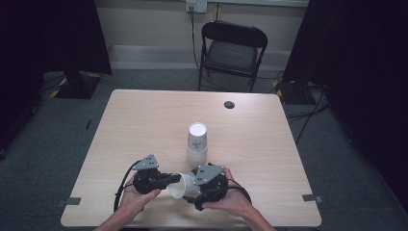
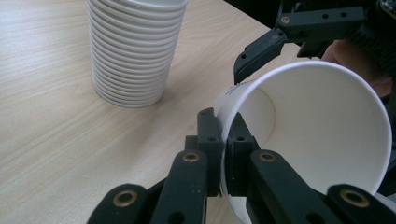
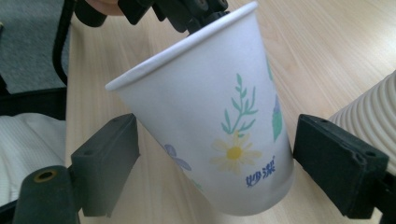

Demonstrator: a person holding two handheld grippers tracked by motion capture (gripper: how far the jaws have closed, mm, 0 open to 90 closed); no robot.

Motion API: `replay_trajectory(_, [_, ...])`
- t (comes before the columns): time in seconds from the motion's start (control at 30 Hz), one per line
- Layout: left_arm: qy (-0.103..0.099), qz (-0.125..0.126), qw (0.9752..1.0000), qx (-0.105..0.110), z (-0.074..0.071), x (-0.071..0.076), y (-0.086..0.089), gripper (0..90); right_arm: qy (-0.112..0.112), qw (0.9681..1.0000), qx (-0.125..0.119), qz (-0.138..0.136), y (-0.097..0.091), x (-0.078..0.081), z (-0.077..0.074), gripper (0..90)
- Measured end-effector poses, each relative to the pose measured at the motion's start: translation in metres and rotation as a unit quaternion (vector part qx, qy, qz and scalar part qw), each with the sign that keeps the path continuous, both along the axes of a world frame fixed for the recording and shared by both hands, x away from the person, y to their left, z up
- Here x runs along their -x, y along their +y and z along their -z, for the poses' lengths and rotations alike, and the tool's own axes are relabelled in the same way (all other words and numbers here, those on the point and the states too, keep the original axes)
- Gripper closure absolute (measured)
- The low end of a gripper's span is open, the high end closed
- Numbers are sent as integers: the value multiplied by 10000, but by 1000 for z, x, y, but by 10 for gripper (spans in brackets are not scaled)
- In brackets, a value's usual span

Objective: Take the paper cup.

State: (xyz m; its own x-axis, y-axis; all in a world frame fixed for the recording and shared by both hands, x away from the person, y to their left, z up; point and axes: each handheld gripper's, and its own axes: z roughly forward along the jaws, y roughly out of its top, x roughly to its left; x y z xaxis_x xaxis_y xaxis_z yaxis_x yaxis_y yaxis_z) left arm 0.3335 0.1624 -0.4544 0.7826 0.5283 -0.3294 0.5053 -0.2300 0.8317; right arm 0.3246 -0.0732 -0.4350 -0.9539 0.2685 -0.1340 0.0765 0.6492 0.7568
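A white paper cup [image 1: 179, 187] printed with flowers is held tilted just above the table, between the two grippers. My left gripper [image 2: 226, 140] is shut on its rim, one jaw inside the mouth and one outside. The cup [image 2: 322, 130] opens toward that camera. My right gripper [image 3: 215, 154] is open, its jaws straddling the cup's [image 3: 210, 116] lower body with small gaps on both sides. In the high view the left gripper [image 1: 174, 178] sits left of the cup and the right gripper [image 1: 195, 185] right of it.
A tall stack of upside-down paper cups [image 1: 197, 142] stands mid-table just beyond the grippers, also close by as the stack [image 2: 135, 46] and stack [image 3: 373, 109]. The wooden table [image 1: 134, 125] has a cable hole [image 1: 229, 104]. A black chair [image 1: 232, 50] stands behind it.
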Motion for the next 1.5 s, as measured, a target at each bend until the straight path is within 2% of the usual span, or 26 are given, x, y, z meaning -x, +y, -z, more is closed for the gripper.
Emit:
replay_trajectory(0.1, [44,55,9999,78,-1,1,-1,876,-96,9999,74,-2,3,1,2,146])
replay_trajectory(0.27, [31,76,9999,84,-1,1,-1,868,-213,9996,189,17,8,4,4,186])
replay_trajectory(0.37, [28,79,9999,93,-1,1,-2,857,-141,9997,218,-31,8,3,4,224])
replay_trajectory(0.43, [-15,108,9999,85,-1,2,-3,849,-64,9998,153,-71,8,3,4,269])
replay_trajectory(0.5, [-46,115,9999,100,-2,3,-3,814,4,9999,97,-99,8,3,5,275])
replay_trajectory(0.6, [-78,99,9999,109,-3,3,-1,816,82,9999,53,-105,8,2,5,286])
replay_trajectory(0.67, [-89,75,9998,151,-3,2,0,764,126,9999,24,-70,7,2,5,291])
replay_trajectory(0.73, [-63,69,9998,166,-3,2,1,772,177,9998,-39,-25,6,0,5,291])
replay_trajectory(0.8, [-35,102,9998,179,-3,2,2,821,219,9997,-84,-19,4,-2,4,291])
replay_trajectory(0.83, [-37,62,9999,145,-4,1,2,835,209,9997,-87,-19,4,-2,4,289])
replay_trajectory(0.93, [57,21,9999,150,-3,1,2,863,-5,10000,11,26,7,2,4,273])
replay_trajectory(1.13, [166,99,9997,166,-2,0,-1,870,-102,9999,-41,-24,12,3,4,213])
replay_trajectory(1.27, [256,133,9995,163,0,0,-2,870,-124,9998,-111,-83,14,4,3,211])
replay_trajectory(1.5, [408,222,9988,126,3,-1,-5,867,-235,9996,-49,-141,18,7,4,209])
